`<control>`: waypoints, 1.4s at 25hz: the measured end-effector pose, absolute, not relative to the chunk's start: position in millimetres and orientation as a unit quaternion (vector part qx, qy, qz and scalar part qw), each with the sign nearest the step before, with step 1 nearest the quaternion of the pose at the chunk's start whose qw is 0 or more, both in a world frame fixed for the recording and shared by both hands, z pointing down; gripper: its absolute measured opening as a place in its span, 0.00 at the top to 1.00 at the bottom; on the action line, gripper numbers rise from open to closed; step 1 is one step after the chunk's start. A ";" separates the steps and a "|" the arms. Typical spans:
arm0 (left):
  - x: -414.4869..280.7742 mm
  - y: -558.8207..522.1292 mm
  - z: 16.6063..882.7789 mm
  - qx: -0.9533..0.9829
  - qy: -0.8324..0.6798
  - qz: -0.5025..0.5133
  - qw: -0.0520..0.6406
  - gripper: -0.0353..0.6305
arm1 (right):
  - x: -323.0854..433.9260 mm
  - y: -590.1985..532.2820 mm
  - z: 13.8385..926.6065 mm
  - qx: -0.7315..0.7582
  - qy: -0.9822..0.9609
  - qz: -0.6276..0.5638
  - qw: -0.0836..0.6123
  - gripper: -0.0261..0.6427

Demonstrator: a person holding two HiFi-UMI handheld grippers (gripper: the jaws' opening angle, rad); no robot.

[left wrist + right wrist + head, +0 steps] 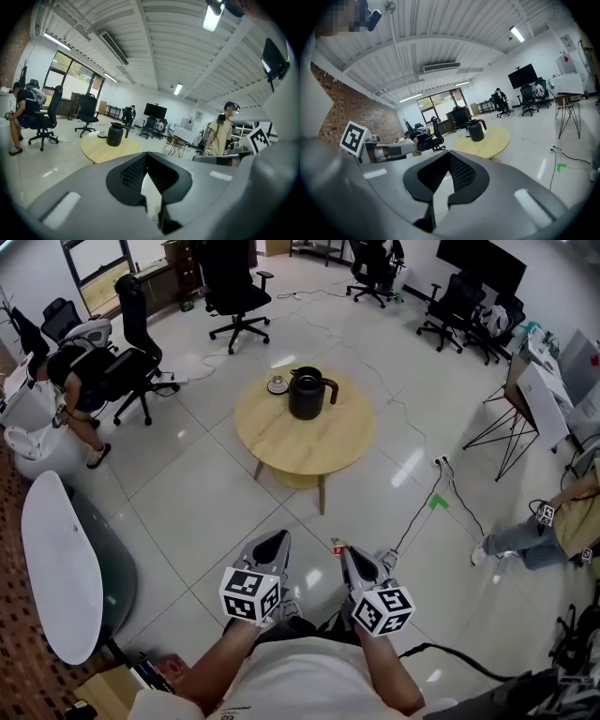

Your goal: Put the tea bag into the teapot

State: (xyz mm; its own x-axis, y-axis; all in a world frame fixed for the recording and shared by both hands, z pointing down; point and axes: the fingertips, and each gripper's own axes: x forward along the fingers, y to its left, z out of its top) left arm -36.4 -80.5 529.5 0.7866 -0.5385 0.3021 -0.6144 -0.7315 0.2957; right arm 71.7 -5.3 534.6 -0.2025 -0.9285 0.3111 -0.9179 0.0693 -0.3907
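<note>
Two-handed standby, well short of the bench.
Holding left tool and right tool pressed together on nothing, low and side by side, likely just for the approach. Teapot far ahead on round bench, small dish just beside it. Cannot make out tea bag.

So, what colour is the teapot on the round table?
The teapot is black; the head view shows it best.

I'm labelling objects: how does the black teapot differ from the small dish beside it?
The teapot is black and tall, with a handle; the dish is pale, low and flat. The teapot stands nearer the middle, the dish closer to the rim. Both rest on the wooden table.
</note>
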 end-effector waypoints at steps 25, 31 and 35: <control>52.2 -230.4 514.8 0.904 -0.381 0.089 0.174 0.93 | 175.3 -187.1 516.0 -0.582 0.778 -0.238 0.018 0.96; 83.3 -271.3 507.5 0.895 -0.402 0.086 0.171 0.93 | 210.8 -233.2 503.3 -0.564 0.794 -0.226 0.015 0.96; 99.9 -291.4 500.2 0.888 -0.420 0.084 0.167 0.93 | 235.3 -254.6 493.4 -0.554 0.805 -0.209 0.005 0.96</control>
State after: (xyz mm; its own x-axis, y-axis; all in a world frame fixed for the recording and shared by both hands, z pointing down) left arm 99.9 -291.4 500.2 0.6337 -0.7173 0.2897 -0.7735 -0.5920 0.2263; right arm 235.3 -254.6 493.4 -0.3852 -0.8954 0.2234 -0.8909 0.2976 -0.3432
